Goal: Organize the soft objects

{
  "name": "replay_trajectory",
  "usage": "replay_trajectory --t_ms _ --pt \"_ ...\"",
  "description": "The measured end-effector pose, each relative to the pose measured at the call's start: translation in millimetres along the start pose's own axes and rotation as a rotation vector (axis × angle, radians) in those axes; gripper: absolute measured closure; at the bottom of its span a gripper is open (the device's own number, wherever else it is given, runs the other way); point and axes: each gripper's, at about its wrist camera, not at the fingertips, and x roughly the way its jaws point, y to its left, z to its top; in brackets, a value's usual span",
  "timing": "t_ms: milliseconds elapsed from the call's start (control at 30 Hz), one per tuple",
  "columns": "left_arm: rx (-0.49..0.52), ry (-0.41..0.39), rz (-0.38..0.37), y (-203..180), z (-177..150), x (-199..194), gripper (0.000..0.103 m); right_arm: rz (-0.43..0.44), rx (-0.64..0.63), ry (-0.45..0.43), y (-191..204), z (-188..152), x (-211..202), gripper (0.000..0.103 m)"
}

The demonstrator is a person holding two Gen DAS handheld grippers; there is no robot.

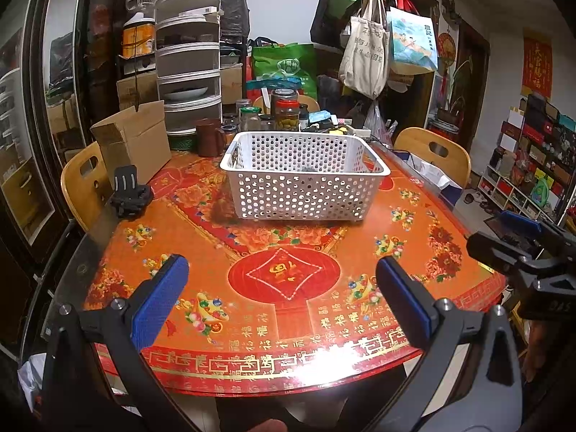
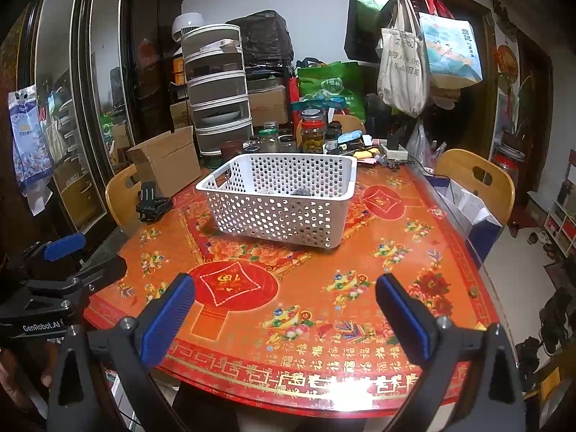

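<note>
Toward the far edge of the orange printed bench (image 1: 414, 262), the white perforated plastic basket (image 1: 306, 176) is seen, something dark inside it. Both the left gripper (image 1: 282, 298) and right gripper (image 2: 286, 309) are held open, empty, at the near edge, about equally distant.

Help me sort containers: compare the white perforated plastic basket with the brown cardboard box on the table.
The white perforated plastic basket stands mid-table, low and wide, with hole-dotted walls; the brown cardboard box sits at the far left edge, solid-walled, its flaps raised. Something dark shows inside the basket; the box's inside is hidden. Both are open-topped and rest on the red patterned table.
</note>
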Motion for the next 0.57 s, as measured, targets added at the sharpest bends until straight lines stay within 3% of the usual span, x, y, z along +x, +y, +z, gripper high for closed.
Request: replay_trajectory --t_ms 567 --pt "0.018 0.002 -0.004 -3.7 -3.9 5.1 0.0 0.002 -0.006 0.01 2.8 -3.6 4.4 0.003"
